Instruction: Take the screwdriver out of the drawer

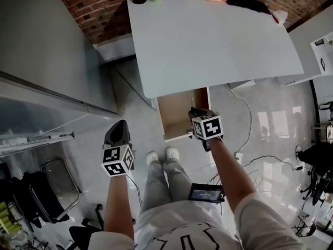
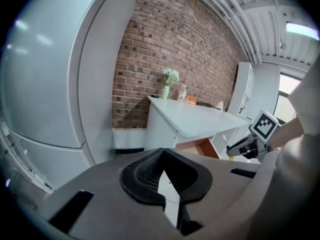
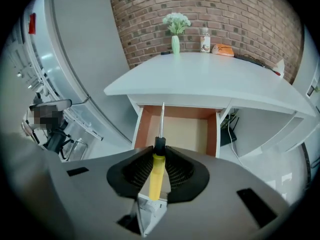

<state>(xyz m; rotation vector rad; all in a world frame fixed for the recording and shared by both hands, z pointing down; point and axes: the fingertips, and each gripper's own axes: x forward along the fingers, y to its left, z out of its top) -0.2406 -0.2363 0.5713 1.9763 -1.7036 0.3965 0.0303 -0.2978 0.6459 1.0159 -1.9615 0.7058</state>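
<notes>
Right gripper view: the screwdriver (image 3: 157, 175) is clamped by its yellow handle between the two dark ribbed pads of the right gripper (image 3: 159, 152). Its black collar sits at the fingertips and its metal shaft points forward past them. The tool is therefore in the right claw and not lying in the drawer (image 3: 141, 129), which stands pulled open beyond it (the shaft crosses the tan drawer floor in the picture, but no contact with it can be made out). The drawer has orange-brown side walls and hangs under the front edge of a white table (image 3: 200, 79). At the table's far edge stand a green vase (image 3: 175, 44) with pale flowers, a small bottle (image 3: 205, 40) and an orange item (image 3: 222, 49), against a brick wall (image 3: 240, 14). Head view: the right gripper is held over the drawer's front, with the person's white shoes (image 1: 152, 158) on the grey floor below. The left gripper (image 2: 162, 156) is well apart to the left, its jaws closed tip to tip with nothing between them. A tall pale appliance (image 2: 50, 84) stands to the left of it.
</notes>
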